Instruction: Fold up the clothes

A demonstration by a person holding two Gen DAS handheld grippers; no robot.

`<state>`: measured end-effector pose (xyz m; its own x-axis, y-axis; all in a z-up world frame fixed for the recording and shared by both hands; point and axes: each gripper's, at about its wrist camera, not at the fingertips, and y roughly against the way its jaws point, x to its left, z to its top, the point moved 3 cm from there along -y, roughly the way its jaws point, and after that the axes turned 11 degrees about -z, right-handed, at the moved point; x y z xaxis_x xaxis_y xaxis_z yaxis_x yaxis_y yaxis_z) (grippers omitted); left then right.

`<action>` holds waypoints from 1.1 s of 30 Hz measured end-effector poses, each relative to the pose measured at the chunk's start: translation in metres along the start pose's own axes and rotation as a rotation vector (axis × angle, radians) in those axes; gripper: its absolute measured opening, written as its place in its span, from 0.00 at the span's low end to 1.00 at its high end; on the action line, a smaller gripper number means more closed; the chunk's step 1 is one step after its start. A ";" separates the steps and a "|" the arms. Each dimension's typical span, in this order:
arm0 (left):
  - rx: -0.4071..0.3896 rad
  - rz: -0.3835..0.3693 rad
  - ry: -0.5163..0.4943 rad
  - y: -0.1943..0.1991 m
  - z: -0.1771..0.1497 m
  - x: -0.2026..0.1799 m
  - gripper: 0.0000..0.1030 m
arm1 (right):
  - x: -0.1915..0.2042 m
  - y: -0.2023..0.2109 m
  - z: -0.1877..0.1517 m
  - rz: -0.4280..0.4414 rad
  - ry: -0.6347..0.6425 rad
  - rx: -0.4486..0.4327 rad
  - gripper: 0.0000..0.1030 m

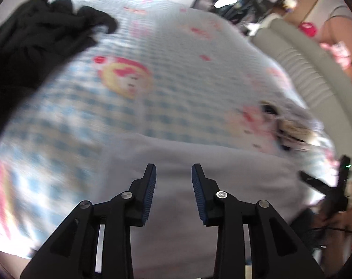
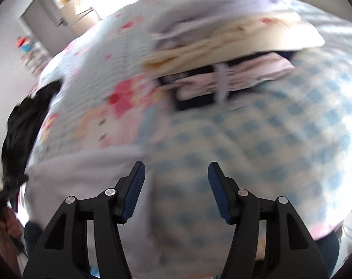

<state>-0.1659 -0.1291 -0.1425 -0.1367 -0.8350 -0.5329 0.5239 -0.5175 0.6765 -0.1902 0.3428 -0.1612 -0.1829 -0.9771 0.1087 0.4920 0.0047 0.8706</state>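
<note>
A pale lavender garment [image 1: 199,162] lies flat on the bed, near its front edge. My left gripper [image 1: 173,169] hovers over it, open, with nothing between its blue pads. In the right wrist view the same garment [image 2: 82,174] lies to the left. My right gripper [image 2: 176,166] stands open over the checked sheet just beside the garment's edge, holding nothing. The right gripper [image 1: 332,186] also shows dark at the right edge of the left wrist view. Both views are blurred.
The bed has a blue-checked sheet [image 1: 176,58] with pink cartoon prints. A black heap of clothes [image 1: 31,46] lies far left, also seen as a black heap [image 2: 24,127]. A stack of folded clothes [image 2: 222,53] sits further back. A white ribbed headboard [image 1: 304,74] lies to the right.
</note>
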 end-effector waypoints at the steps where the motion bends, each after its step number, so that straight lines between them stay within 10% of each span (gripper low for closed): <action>1: 0.006 0.026 -0.013 -0.002 -0.004 0.000 0.33 | 0.007 0.004 -0.007 0.010 0.026 -0.008 0.64; 4: 0.083 0.232 0.018 -0.013 -0.009 0.027 0.33 | 0.012 -0.008 -0.028 -0.048 0.068 0.043 0.64; 11: -0.035 -0.012 -0.067 0.039 -0.013 -0.029 0.53 | 0.014 0.033 -0.050 -0.002 0.118 -0.002 0.64; 17: 0.101 0.023 -0.042 -0.002 -0.044 -0.042 0.51 | 0.001 0.009 -0.083 -0.108 0.132 0.137 0.64; 22: 0.126 0.006 -0.048 -0.003 -0.054 -0.043 0.51 | -0.020 0.023 -0.083 -0.294 0.145 0.085 0.63; 27: 0.103 -0.087 -0.112 -0.002 -0.058 -0.073 0.52 | -0.024 0.038 -0.074 0.169 -0.059 0.126 0.65; 33: 0.136 -0.118 -0.188 -0.024 -0.059 -0.107 0.51 | 0.011 -0.001 -0.061 0.182 0.030 0.163 0.75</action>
<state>-0.1145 -0.0166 -0.1316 -0.3505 -0.7808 -0.5173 0.3787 -0.6233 0.6842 -0.1402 0.3187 -0.1899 -0.0772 -0.9629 0.2586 0.3704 0.2131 0.9041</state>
